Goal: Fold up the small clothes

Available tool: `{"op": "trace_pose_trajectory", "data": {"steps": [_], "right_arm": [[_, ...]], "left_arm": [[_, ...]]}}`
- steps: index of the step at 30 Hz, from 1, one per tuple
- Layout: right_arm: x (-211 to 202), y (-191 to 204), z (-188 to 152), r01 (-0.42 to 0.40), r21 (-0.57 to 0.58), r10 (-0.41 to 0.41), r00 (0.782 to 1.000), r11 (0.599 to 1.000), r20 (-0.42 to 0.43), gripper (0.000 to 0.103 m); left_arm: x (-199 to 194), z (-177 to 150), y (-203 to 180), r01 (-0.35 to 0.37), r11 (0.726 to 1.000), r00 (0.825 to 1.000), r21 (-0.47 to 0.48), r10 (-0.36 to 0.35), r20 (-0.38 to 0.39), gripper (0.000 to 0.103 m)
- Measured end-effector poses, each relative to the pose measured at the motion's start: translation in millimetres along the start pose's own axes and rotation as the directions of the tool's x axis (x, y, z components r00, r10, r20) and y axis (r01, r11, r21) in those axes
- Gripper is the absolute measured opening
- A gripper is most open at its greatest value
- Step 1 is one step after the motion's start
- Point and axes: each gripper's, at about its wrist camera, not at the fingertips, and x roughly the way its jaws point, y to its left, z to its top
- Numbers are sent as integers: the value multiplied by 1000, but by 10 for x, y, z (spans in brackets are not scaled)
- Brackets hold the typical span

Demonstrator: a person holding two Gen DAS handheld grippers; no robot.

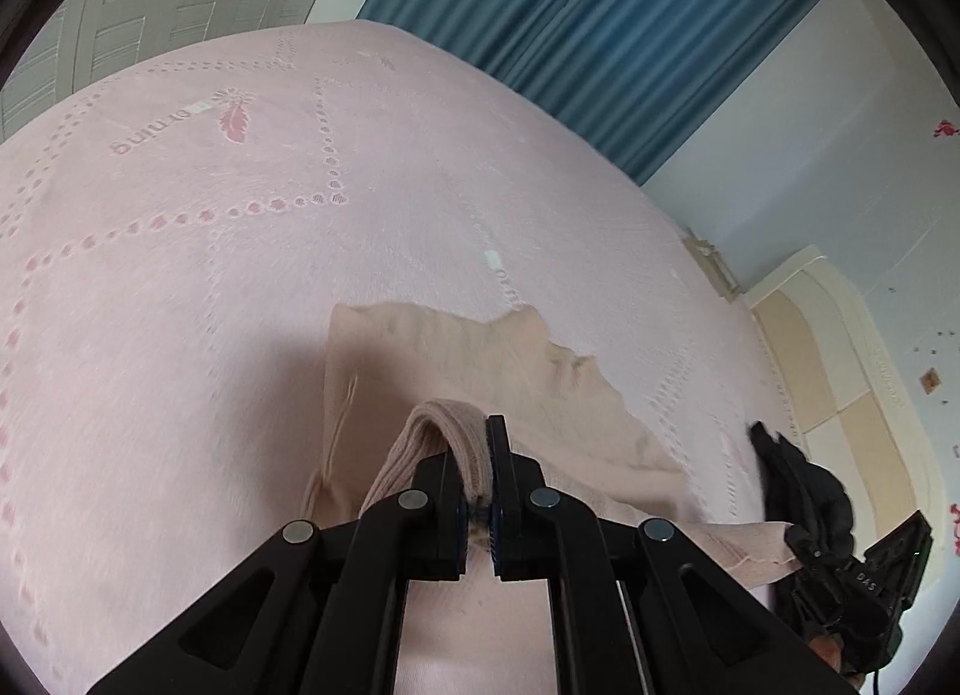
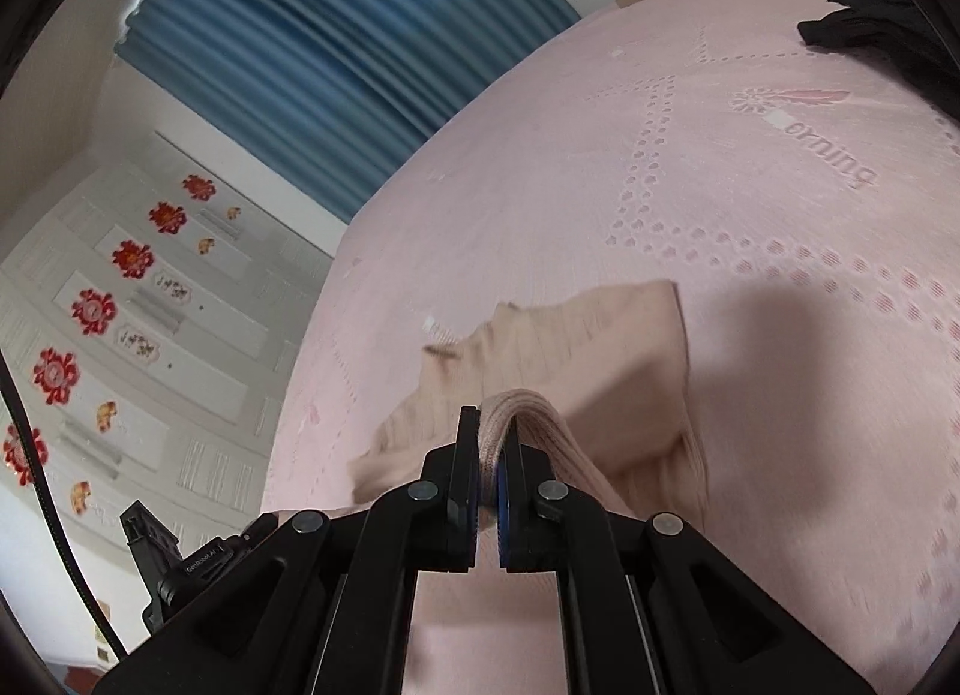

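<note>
Beige garment [image 1: 480, 371] hangs over the pink bed [image 1: 210, 287], pinched at its ribbed edge by our left hand-held gripper [image 1: 477, 455] at 6 o'clock and right hand-held gripper [image 2: 492, 449]. Uneven lowering could bunch the fold; thin fabric may slip free.

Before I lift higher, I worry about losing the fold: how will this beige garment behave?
Probably floppy: the garment drapes limply from both grippers. Likely light, since pinched ribbed edges carry it. Ribbed knit should grip the pads rather than slip.
</note>
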Motion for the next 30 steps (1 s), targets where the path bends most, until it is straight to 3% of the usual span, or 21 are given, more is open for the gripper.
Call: {"op": "trace_pose_trajectory", "data": {"steps": [8, 13, 14, 16, 17, 19, 26, 30], "right_arm": [[843, -249, 251, 37, 25, -37, 999, 999, -33, 4], [1211, -420, 357, 74, 48, -71, 996, 996, -51, 5], [1288, -447, 382, 91, 45, -89, 994, 995, -60, 7], [1406, -448, 400, 119, -2, -119, 990, 993, -73, 28], [1429, -438, 384, 128, -39, -130, 989, 991, -67, 35], [1367, -451, 323, 134, -71, -137, 990, 988, -40, 37], [976, -529, -82, 153, -147, -164, 984, 977, -68, 37], [641, -597, -385, 156, -174, -176, 979, 972, -104, 37]], "left_arm": [[754, 240, 78, -37, 999, 999, -5, 37, -31, 6], [1127, 304, 131, -12, 1000, 999, -24, 11, -52, 7], [1159, 321, 143, -1, 999, 999, -33, 0, -47, 10], [1178, 353, 163, 17, 999, 999, -34, -18, -35, 39], [1159, 375, 177, 15, 999, 1000, -32, -15, -14, 44], [1074, 360, 203, -1, 1000, 999, -17, 2, 37, 60], [742, 56, 385, -19, 1000, 1000, -8, 19, -10, 61], [397, -268, 388, -33, 998, 999, 51, 34, -22, 63]]}}
